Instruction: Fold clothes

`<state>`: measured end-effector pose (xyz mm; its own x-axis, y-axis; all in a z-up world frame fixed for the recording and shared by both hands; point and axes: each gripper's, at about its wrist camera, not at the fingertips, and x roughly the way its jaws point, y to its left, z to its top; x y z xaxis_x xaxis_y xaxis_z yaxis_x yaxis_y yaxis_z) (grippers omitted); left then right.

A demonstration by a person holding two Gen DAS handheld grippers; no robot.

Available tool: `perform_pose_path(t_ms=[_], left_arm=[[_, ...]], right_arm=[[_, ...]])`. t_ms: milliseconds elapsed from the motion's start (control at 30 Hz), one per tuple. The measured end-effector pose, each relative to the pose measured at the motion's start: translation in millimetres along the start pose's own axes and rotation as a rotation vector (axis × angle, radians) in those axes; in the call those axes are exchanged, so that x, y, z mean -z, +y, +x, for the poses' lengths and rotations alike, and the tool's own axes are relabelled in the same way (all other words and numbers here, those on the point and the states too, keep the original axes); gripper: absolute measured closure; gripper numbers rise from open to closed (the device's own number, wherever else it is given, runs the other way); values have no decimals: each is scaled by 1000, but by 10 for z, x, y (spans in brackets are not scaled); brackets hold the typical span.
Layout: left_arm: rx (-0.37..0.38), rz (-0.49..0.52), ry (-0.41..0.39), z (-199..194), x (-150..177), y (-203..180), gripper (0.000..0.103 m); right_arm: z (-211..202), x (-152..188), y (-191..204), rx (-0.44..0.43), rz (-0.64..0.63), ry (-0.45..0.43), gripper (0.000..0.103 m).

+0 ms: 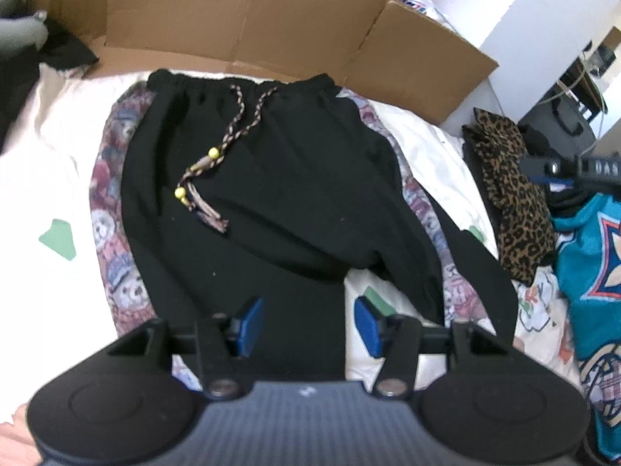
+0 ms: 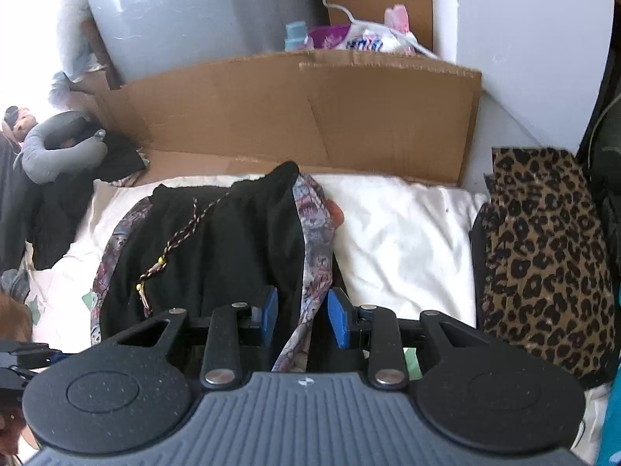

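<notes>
While the black drawstring trousers with teddy-bear print side stripes (image 1: 252, 178) lie spread on the white bedsheet (image 1: 42, 163), waistband toward the brown cardboard sheet (image 1: 240, 15) at the far end, your main risk is grabbing too little or too much cloth. If your left gripper (image 1: 308, 326) closes where it now hovers, over the leg on the side of the trousers away from the cardboard, it may pinch only the top layer, and the leg beneath would stay behind and skew the fold. It could also snag the sheet under the trousers and drag everything along. The braided cord with yellow beads (image 1: 217, 155), lying loose on the front just below the waistband, may end up bunched inside a fold.

Your left gripper stands about half open with nothing between its blue pads (image 1: 248, 322); it touches no cloth that I can see.

Your right gripper (image 2: 302, 320) is narrower, and the printed stripe at the trousers' right edge runs up between its pads (image 2: 337, 322). That edge is raised off the sheet, yet daylight shows beside the cloth, so I cannot tell whether the pads truly clamp it. If they do not, the edge will slip free as you lift.
</notes>
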<state>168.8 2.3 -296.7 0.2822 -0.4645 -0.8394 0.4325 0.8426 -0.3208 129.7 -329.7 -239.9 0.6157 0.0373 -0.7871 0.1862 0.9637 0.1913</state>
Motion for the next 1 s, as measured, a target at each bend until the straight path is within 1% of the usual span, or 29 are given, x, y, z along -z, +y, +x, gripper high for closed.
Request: perform_pose_path(t_ms=[67,133,267,367,433,467,567,733,1000], left_arm=[[11,-1,3,32,18,6,48],[18,4,5,67,41,-5,48],[36,6,6,140,93,-17,48],[47,0,5,175,118,-13,48],[54,-8,3,188,135,4,48],[56,-12,5,194,147,17,48],[61,-22,10,210,185,48,48],[62,-29,20,222,258,85,48],[68,-28,45,325,337,67,48]], right_arm=[[31,71,13,6,4,36,67],[67,210,34,9,-4,85,67],[156,510,82,0,-36,202,70],[191,736,116,-19,-53,282,71],[205,878,138,-42,-69,329,74],[212,948,154,-53,-78,353,78],[236,1131,227,-58,-103,415,79],[262,1298,270,-48,-113,454,79],[358,1471,195,-27,-94,471,77]])
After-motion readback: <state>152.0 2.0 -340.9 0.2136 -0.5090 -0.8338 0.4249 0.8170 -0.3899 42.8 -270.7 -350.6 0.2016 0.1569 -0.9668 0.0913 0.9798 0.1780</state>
